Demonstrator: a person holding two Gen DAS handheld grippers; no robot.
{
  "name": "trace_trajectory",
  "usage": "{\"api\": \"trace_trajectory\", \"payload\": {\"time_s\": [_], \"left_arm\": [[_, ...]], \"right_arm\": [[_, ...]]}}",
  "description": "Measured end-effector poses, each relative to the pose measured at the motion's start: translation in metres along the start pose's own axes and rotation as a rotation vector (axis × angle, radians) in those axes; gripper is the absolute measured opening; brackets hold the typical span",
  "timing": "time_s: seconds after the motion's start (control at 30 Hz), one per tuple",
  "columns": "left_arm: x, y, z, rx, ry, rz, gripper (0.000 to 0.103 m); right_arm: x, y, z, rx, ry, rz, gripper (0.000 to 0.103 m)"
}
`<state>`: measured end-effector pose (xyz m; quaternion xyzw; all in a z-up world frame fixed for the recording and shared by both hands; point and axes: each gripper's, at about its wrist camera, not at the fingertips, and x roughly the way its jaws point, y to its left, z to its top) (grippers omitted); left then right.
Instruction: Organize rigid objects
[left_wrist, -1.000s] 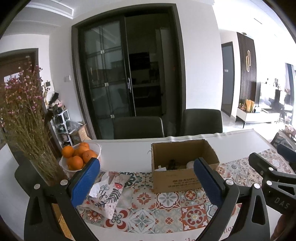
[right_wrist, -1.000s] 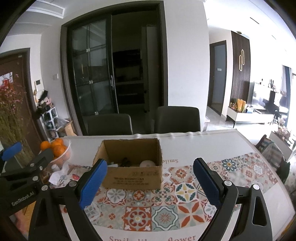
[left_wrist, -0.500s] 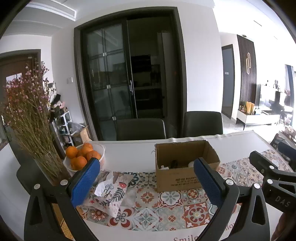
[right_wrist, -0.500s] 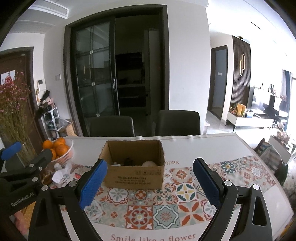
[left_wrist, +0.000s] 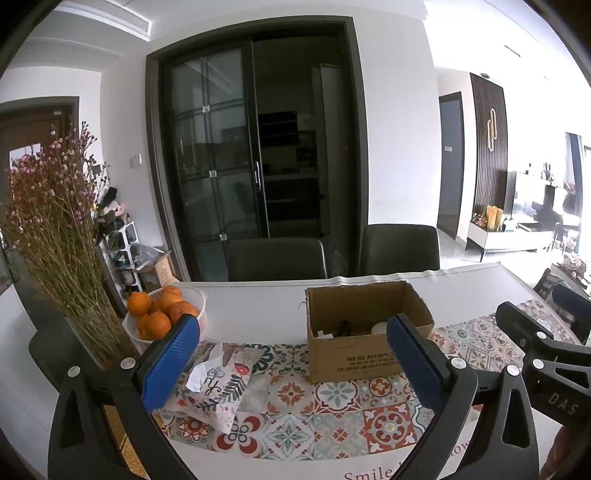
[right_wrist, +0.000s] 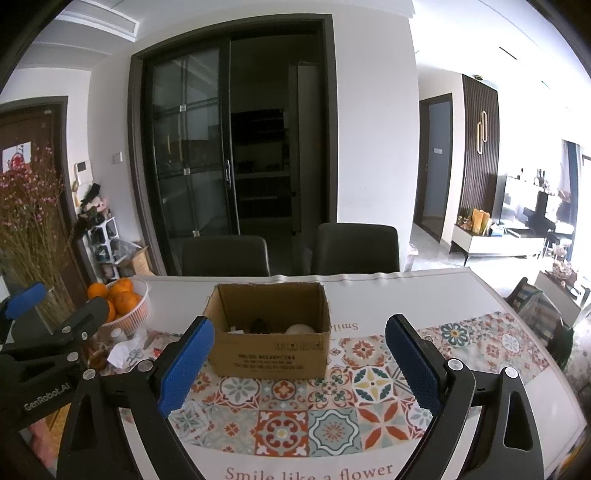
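Right wrist view: my right hand-held gripper (right_wrist: 299, 363) hangs above the near edge of the bench (right_wrist: 424, 291) with its blue pads set wide apart and nothing between them. My left hand-held gripper (left_wrist: 293, 360) stands equally wide and empty, to the left of the right one.

The cardboard box (right_wrist: 269, 334) sits open-topped on the patterned cloth (right_wrist: 332, 413), centre of the bench, beyond both grippers. Inside it I count one pale rounded object (right_wrist: 299, 328), one dark object (right_wrist: 260, 324) and a scrap of something white at the left wall; the box's near wall hides the floor, so more may lie there and I cannot identify any of them for certain.

No loose rigid item shows on the cloth near the box. This fits either items gathered into the box or items waiting in the box to be taken out, and the views do not settle which.

Judgement on handling: any approach should come from above through the open top, pads kept wide until clear of the cardboard walls, since a side contact would likely shove the light box.

Count otherwise: one basket of oranges (left_wrist: 166, 314), roughly five fruit visible; one vase of dried flowers (left_wrist: 55, 229); one printed tissue pouch (left_wrist: 221, 384); two chairs (right_wrist: 225, 256) at the far side.
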<state>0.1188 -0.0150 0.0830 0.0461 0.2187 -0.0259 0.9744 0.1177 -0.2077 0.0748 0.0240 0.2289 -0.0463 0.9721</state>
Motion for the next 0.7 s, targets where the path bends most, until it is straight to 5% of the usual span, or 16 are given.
{"api": "trace_trajectory", "payload": {"time_s": [0.7], "left_arm": [[0.0000, 0.0018, 0.0006, -0.010, 0.005, 0.007, 0.103]], "right_arm": [[-0.0006, 0.0016, -0.0005, 0.002, 0.002, 0.003, 0.095]]}}
